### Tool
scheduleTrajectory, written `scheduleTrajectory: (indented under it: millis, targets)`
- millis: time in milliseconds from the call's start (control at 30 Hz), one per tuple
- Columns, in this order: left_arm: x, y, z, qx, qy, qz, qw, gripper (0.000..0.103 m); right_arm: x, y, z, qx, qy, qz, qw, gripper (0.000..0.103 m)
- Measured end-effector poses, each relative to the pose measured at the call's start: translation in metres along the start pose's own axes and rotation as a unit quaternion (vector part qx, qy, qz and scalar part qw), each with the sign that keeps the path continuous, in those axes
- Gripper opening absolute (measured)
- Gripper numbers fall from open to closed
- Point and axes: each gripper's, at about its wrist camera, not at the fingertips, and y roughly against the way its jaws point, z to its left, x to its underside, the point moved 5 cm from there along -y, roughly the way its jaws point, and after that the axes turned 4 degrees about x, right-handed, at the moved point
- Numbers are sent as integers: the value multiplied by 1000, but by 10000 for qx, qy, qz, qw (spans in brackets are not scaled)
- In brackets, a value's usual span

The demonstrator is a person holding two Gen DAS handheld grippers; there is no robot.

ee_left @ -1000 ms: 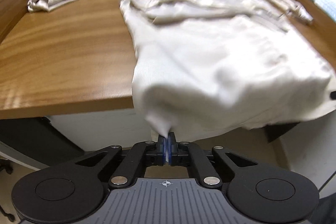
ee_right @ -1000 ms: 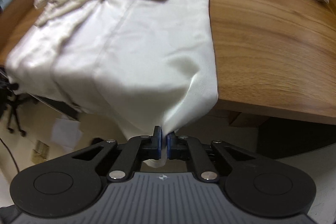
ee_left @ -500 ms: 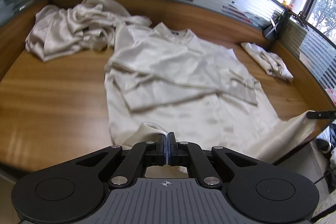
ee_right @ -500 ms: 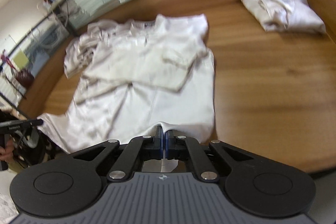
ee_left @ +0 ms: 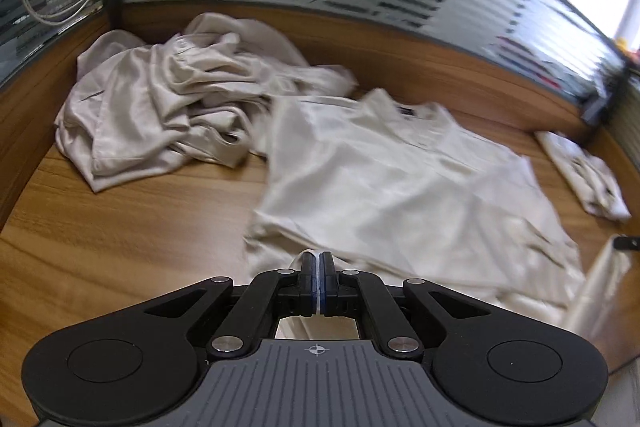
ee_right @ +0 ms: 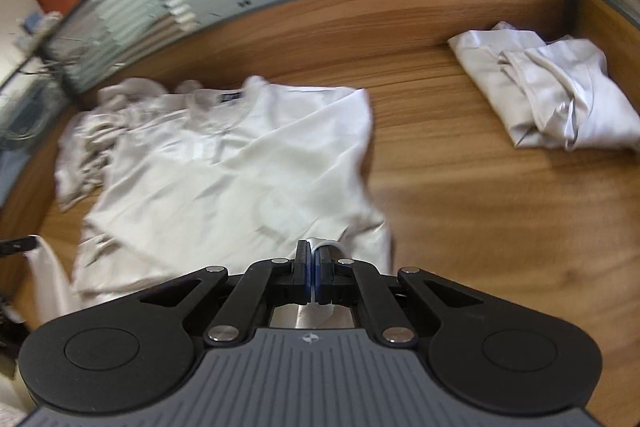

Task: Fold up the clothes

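left tool (ee_left: 316,277) + right tool (ee_right: 311,275) both clamped on shirt (ee_left: 384,183) hem | shirt lies mid-bench (ee_left: 120,227), hem lifted | risk: slick fabric slips out, fold goes crooked | crumpled pile (ee_left: 168,107) close behind, could snag

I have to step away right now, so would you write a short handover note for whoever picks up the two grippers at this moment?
Left gripper: shut on the near hem corner of the white shirt.
Right gripper: shut on the other near hem corner.
The shirt lies spread on the wooden desk, collar away from you, sleeves already folded in, its bottom edge lifted.
A crumpled pile waits at the far left; a folded garment sits at the far right.
Left to do: probably carry the hem up toward the collar, release, then move the shirt beside the folded one and start on the pile.
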Motion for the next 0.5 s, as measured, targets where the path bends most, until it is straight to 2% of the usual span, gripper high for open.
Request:
scheduleTrajectory:
  millis: [200,367,433,467,500]
  targets:
    - [-32,-41,26,-504,151,193,9984,4,-34,-44,-16,726,-170,28,9972,2]
    - [-40,-56,34,-554,149,344,9978,8,-45,-68,-21,1045,-209,239,9940,4]
    - [-40,-55,35,-546,93,337,9979,30,-46,-70,-19,1101,-87,318,9934,15]
    - [-39,-53,35,-547,101,304,9980,37,-46,-71,-18,1127,-24,357,9930,28]
    - [-38,-51,36,-548,113,270,9981,46,-45,-68,-15,1152,97,355,9927,36]
